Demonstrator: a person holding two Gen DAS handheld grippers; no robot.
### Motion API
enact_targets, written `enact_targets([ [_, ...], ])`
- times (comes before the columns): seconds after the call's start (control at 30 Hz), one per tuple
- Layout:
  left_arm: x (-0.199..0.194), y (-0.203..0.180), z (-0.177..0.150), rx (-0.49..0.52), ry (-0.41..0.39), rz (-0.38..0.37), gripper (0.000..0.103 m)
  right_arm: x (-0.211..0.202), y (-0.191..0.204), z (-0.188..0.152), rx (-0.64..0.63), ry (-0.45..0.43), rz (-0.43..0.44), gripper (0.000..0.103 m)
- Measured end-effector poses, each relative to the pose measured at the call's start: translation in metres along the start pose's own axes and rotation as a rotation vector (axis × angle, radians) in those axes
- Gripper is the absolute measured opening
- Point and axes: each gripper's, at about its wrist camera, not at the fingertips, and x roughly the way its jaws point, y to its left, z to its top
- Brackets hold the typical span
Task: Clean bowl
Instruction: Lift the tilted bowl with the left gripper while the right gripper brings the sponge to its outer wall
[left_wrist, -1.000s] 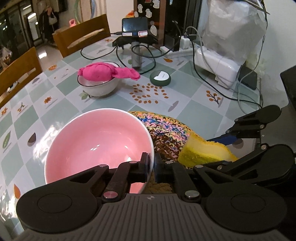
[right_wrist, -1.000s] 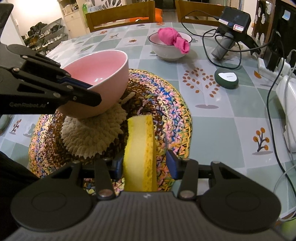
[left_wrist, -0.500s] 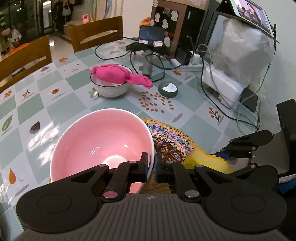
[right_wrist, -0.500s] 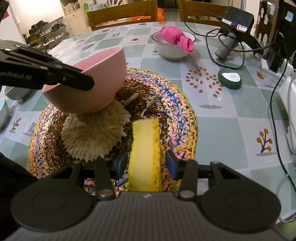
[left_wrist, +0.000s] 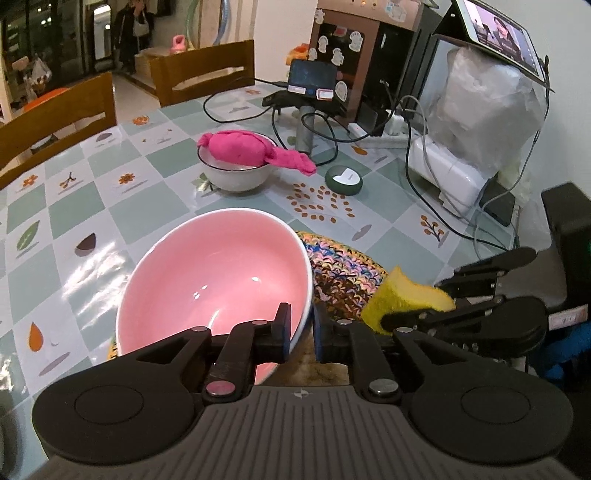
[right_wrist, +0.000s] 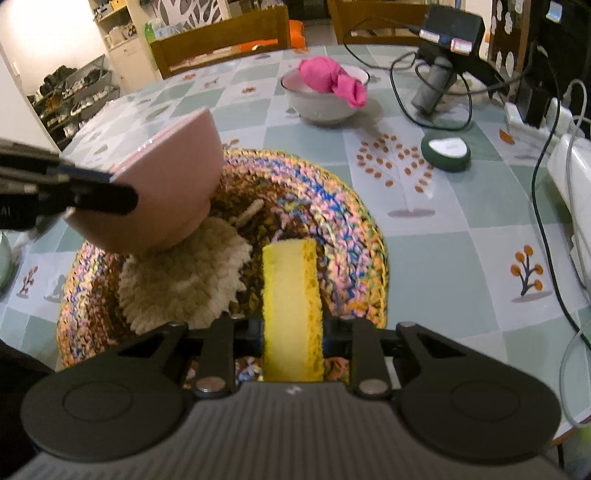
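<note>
A pink bowl (left_wrist: 214, 280) hangs tilted above the woven mat, its rim pinched between the pads of my left gripper (left_wrist: 300, 319). Those jaws are opening slightly, though the pads still press on the rim. In the right wrist view the pink bowl (right_wrist: 162, 192) sits at the left, its foot just over a beige fuzzy coaster (right_wrist: 184, 280). A yellow sponge (right_wrist: 291, 295) stands on edge between the fingers of my right gripper (right_wrist: 292, 328), whose jaws are closing on it. From the left wrist the yellow sponge (left_wrist: 402, 295) shows just right of the bowl.
A multicoloured woven mat (right_wrist: 314, 199) lies under both grippers. At the back stand a white bowl (left_wrist: 236, 173) holding a pink cloth and a green round device (left_wrist: 343, 180). Cables, a power strip (left_wrist: 373, 131) and appliances crowd the right side; wooden chairs line the far edge.
The bowl has risen off the beige coaster, tilted and drifted left in the right wrist view. The right jaws have closed in against the sponge's sides.
</note>
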Motion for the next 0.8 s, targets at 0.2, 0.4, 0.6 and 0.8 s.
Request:
enact_targets([
  [0.2,-0.012,0.008,-0.003,-0.013,-0.051,0.034,0.016,-0.005,-0.004,0.017,0.133,-0.060,0.074,0.025],
  [0.4,-0.020,0.020,-0.003,-0.043,-0.084,0.053,0.018,-0.006,-0.003,0.038,0.226,-0.106,0.125,0.025],
  [0.6,-0.023,0.023,-0.006,-0.058,-0.092,0.054,0.019,-0.004,-0.002,0.056,0.317,-0.133,0.190,0.025],
  [0.8,-0.025,0.024,-0.011,-0.068,-0.091,0.057,0.022,0.003,-0.005,0.067,0.455,-0.161,0.271,0.025],
])
